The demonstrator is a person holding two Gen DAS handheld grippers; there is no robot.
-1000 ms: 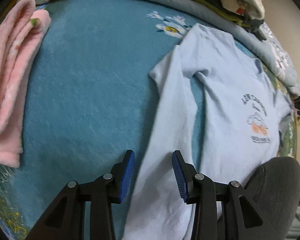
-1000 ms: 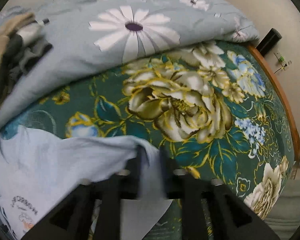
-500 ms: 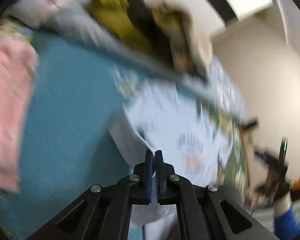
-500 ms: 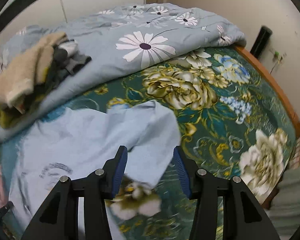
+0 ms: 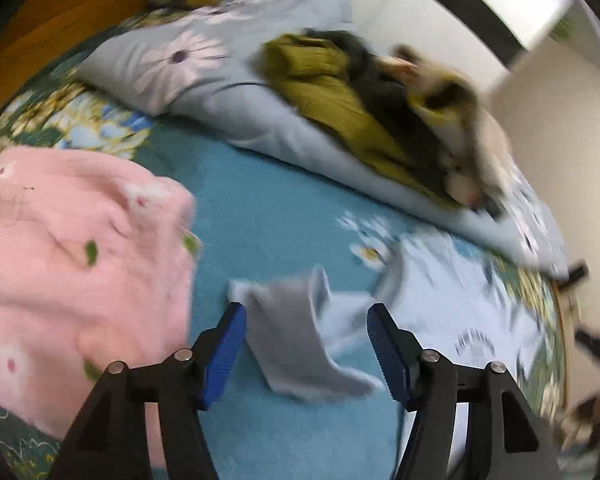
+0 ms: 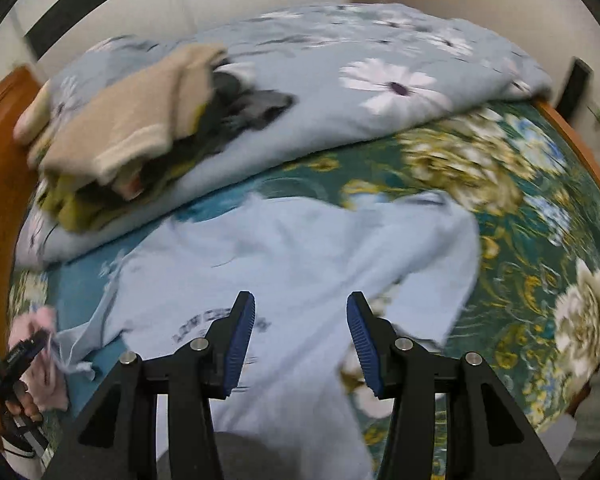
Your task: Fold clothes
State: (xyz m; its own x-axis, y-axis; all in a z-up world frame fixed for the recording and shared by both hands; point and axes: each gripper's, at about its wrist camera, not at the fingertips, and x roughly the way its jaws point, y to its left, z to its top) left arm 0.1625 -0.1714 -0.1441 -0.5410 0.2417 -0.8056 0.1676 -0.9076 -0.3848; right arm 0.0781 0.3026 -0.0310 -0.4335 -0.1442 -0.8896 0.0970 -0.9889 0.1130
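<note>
Left gripper (image 5: 304, 336) tilted downward, jaws opening; right gripper (image 6: 301, 330) likewise, jaws parted.

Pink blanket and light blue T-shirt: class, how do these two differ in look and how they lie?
The pink blanket looks fluffy with small flowers; the T-shirt is thin, smooth cloth with printed lettering. The blanket lies bunched in a thick heap, while the T-shirt is spread fairly flat. Both rest on the bed.

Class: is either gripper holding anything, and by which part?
Nothing is held. The left gripper is opening, the shirt sleeve loose between its jaws; the right gripper is open.
</note>
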